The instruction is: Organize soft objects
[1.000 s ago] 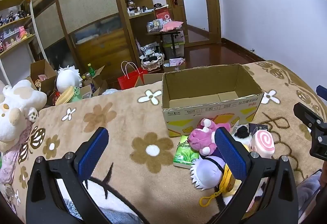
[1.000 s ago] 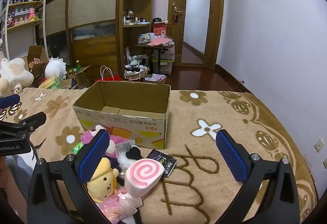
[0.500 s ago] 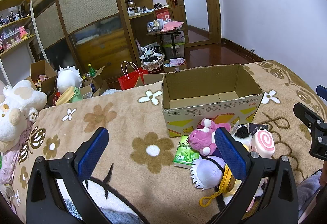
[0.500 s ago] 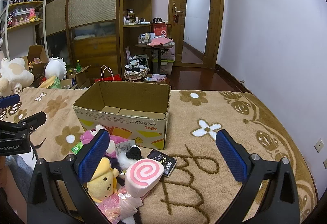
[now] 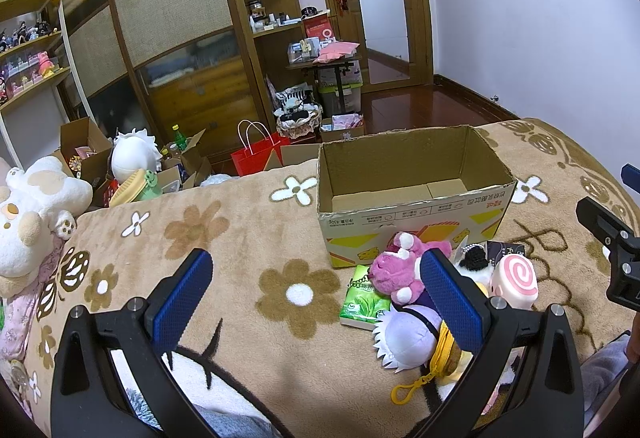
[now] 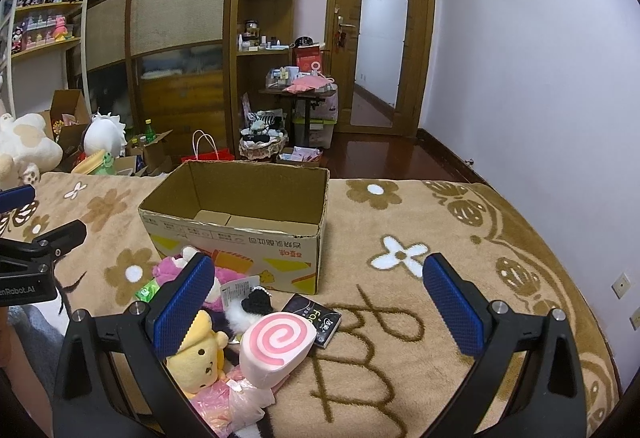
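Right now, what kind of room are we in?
Probably a bedroom in someone's home. A flowered blanket covers what looks like a bed, plush toys lie by a cardboard box, and a wooden wardrobe stands behind.

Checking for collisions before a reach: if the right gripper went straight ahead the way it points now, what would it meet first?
Probably the bare blanket beside the cardboard box; the open right gripper points just past its corner, though depth is unclear.

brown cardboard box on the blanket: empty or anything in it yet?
Empty. The brown cardboard box shows only bare bottom flaps in both views; the soft toys lie outside, in front.
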